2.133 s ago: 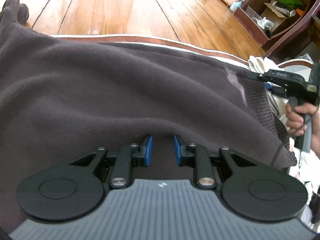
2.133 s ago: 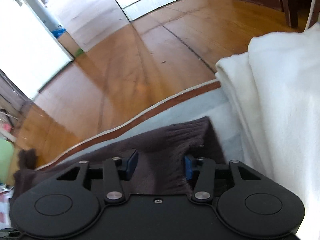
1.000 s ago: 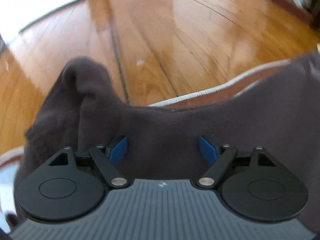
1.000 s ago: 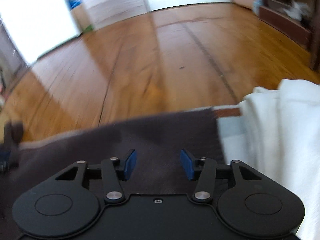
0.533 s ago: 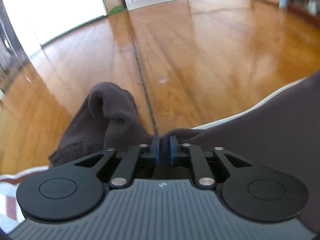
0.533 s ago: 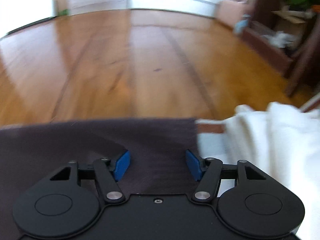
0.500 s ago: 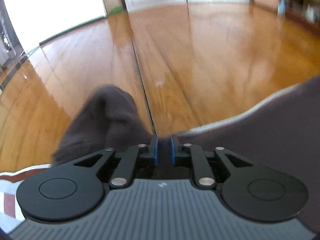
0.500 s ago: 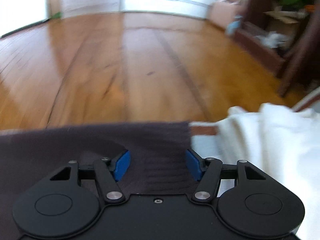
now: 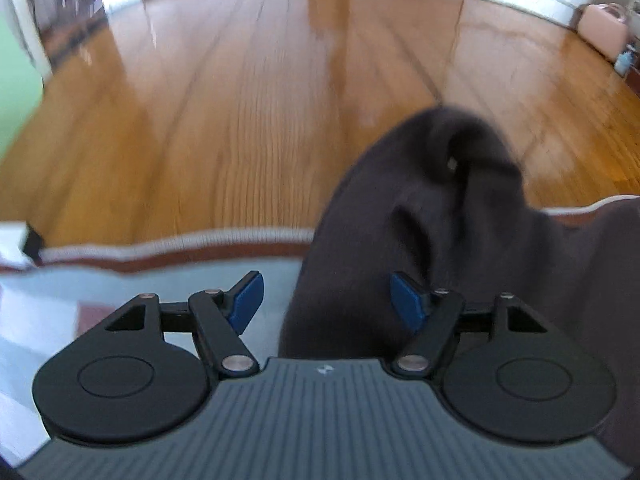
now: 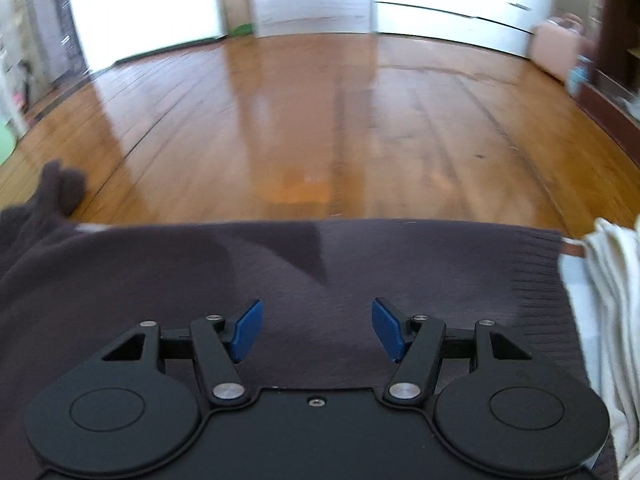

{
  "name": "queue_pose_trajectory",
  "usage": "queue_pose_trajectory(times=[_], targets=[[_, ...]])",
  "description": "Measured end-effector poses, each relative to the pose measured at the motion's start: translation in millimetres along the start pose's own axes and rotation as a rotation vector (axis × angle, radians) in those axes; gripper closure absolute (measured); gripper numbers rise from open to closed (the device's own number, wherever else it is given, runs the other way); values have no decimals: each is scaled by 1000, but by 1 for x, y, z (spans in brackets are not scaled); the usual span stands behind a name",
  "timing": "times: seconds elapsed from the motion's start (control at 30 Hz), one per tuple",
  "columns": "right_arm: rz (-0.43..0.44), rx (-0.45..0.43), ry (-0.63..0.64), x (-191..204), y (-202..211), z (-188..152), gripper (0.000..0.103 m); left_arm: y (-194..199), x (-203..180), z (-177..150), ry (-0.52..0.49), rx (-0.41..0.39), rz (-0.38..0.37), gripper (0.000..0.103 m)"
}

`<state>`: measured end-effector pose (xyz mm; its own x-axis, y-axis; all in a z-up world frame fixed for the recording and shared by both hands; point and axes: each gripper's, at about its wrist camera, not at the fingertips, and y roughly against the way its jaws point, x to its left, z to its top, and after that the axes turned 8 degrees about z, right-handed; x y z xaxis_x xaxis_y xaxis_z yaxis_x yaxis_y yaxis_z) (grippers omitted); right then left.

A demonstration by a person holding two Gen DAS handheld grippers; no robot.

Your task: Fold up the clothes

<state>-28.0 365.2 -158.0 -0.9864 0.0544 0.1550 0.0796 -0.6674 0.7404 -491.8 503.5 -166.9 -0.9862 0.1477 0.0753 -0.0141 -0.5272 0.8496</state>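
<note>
Half a second on from pinching the dark sweater [image 9: 460, 248], the left tongs [image 9: 326, 300] are spreading with its bunched sleeve between them at 12 o'clock, the right tongs [image 10: 316, 330] hang spread over its flat body, and the sleeve fold seems next, needing a fresh pinch.

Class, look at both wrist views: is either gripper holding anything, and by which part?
Nothing is held. The left gripper, its jaws opening, and the open right gripper both stand above the dark sweater without pinching it.

Glossy wooden floor [image 10: 320, 120], bright daylight

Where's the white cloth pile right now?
In the right wrist view the white cloth pile sits at the far right edge, directly beside the dark brown knit sweater's ribbed hem.
</note>
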Motion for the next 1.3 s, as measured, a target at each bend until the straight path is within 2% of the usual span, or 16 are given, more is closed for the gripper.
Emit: queue_pose_trajectory(times=[0.07,0.13,0.27,0.33,0.37,0.4,0.47,0.6,0.8,0.9,1.03,1.07,1.1,1.17,1.23,1.3], targets=[[-32,-5,58,12,0,-1,37,-10,6,3,63,67,-17,32],[-85,-17,101,17,0,-2,37,-17,13,7,122,80,-53,29],[-81,-20,95,17,3,-3,37,-38,18,5,161,143,-89,9],[-84,-17,88,17,4,-6,37,-37,13,9,120,152,-99,18],[-88,-17,92,17,5,-7,37,-32,8,12,90,132,-100,53],[-92,-16,98,16,5,-8,37,-24,1,16,48,102,-65,81],[-92,12,122,16,3,-10,37,-8,-16,25,-47,40,34,85],[-112,72,249,15,-1,-16,37,34,-46,56,-293,-248,337,86],[-60,13,105,0,6,-5,37,92,-68,110,-271,-449,344,86],[-44,-8,117,6,6,0,37,128,-111,118,-321,-504,217,85],[31,-44,148,24,13,4,37,146,-177,117,-322,-304,-262,78],[63,-52,157,29,16,5,37,141,-196,113,-343,-232,-380,70],[94,-58,168,35,18,5,37,137,-215,105,-363,-181,-469,53],[148,-63,194,46,23,4,37,131,-233,88,-388,-189,-514,45],[182,-72,216,56,30,3,37,126,-229,75,-391,-258,-485,43],[177,-76,240,62,36,-2,36,119,-208,70,-327,-331,-443,26]])
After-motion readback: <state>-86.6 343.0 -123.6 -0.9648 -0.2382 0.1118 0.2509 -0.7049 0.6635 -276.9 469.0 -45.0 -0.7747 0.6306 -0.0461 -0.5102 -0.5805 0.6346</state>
